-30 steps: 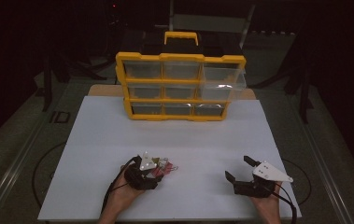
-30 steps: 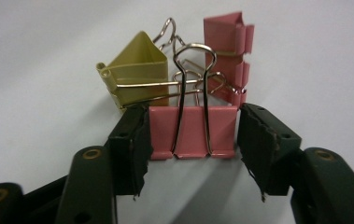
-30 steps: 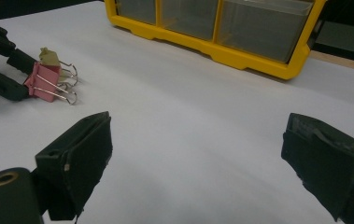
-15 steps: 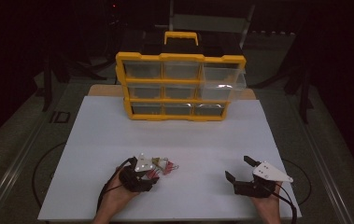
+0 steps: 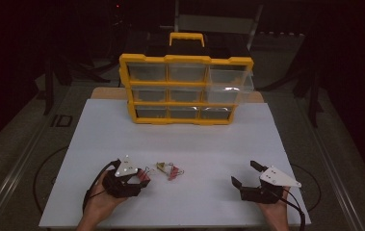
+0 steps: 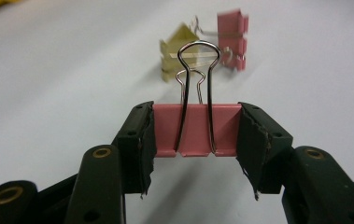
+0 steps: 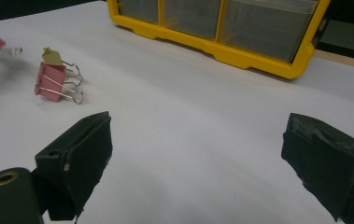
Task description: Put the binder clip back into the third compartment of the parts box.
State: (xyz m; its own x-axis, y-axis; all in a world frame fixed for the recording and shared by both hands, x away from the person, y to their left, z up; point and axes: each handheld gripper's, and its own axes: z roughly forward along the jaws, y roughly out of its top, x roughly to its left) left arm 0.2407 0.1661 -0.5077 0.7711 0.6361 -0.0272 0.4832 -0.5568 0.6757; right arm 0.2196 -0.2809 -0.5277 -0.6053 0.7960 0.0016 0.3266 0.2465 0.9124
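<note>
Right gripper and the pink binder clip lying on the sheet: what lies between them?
Bare white sheet separates the right gripper from the pink clip, per its own view.

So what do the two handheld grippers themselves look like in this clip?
Both are black, two-jawed tools. The left gripper and right gripper each carry a pale grey three-cornered plate on top, and a black cable trails from each toward the person. Up close, the left gripper's pads look like worn, ragged-edged black rubber, with brass-coloured rivets at the jaw links. No sleeves show on the forearms.
</note>
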